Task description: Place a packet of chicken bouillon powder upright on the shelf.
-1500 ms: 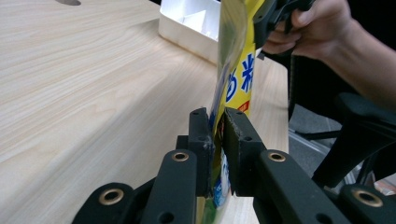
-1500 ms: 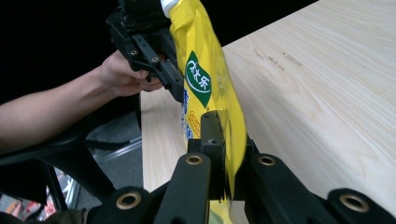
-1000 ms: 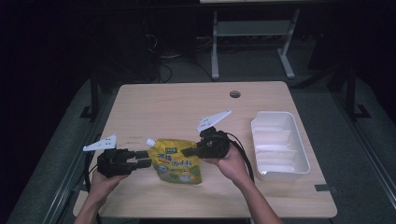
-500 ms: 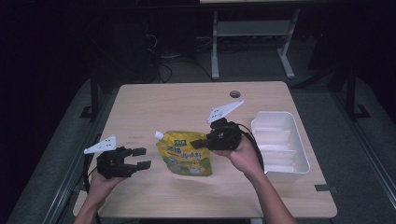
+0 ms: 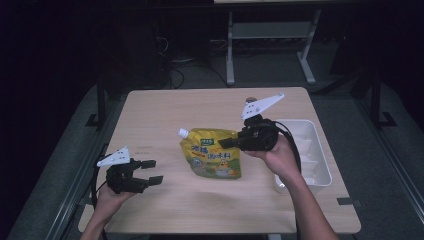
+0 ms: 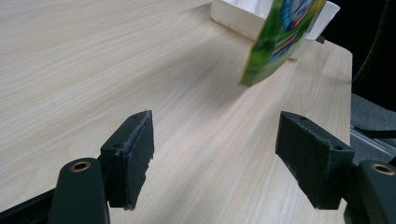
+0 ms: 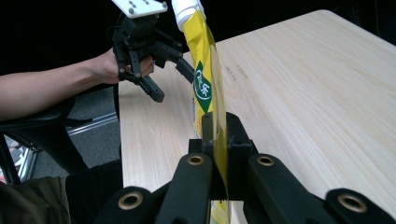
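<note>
- Pouch (image 5: 212,155): one yellow-and-green spouted refill pouch with a white cap, hanging above the middle of the wooden table (image 5: 200,105), cap toward the far left, its bottom edge clear of the wood in the left gripper view.
- One right gripper (image 5: 231,142) is clamped on the pouch's right edge; in the right gripper view the jaws are pressed together with the film pinched between them.
- One left gripper (image 5: 151,171) sits near the table's near left corner, well apart from the pouch; its jaws are spread wide with nothing between them, just bare wood beyond.
- One white tray (image 5: 320,150) with dividers inside rests at the right side of the table, just beside the right hand (image 5: 277,157).
</note>
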